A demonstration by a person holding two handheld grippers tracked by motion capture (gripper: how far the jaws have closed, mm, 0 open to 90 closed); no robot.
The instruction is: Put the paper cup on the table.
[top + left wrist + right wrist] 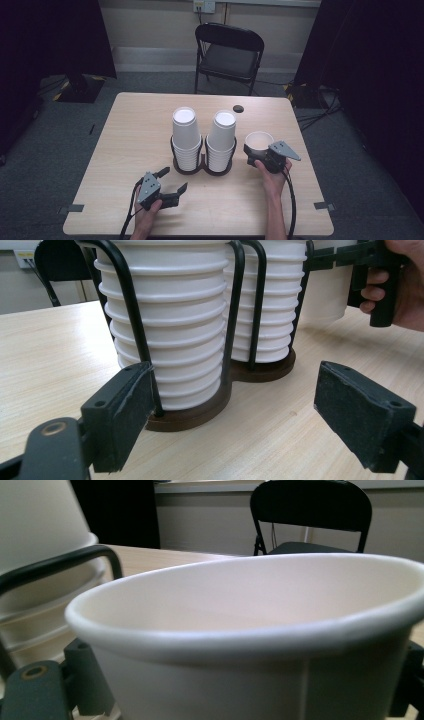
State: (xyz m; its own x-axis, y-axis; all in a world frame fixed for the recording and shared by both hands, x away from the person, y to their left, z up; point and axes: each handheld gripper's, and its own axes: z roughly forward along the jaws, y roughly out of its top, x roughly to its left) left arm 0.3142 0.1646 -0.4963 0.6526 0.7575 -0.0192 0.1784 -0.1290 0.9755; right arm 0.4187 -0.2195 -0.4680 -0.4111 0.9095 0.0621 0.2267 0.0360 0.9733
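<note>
Two stacks of upside-down white paper cups, a left stack (186, 135) and a right stack (221, 139), stand in a dark two-ring wire holder (202, 168) at the table's middle. My right gripper (254, 151) is shut on a single upright white cup (259, 141) just right of the holder; in the right gripper view that cup (260, 630) sits between the jaws, mouth up. My left gripper (173, 181) is open near the front edge, left of the holder, with nothing between its pads (122, 415). The stacks (175, 325) stand close ahead of it.
The light wooden table (130, 130) has a small dark round spot (238, 108) at the back. A black folding chair (227, 52) stands beyond the far edge. Dark curtains hang at both sides, and cables lie on the grey floor at the right.
</note>
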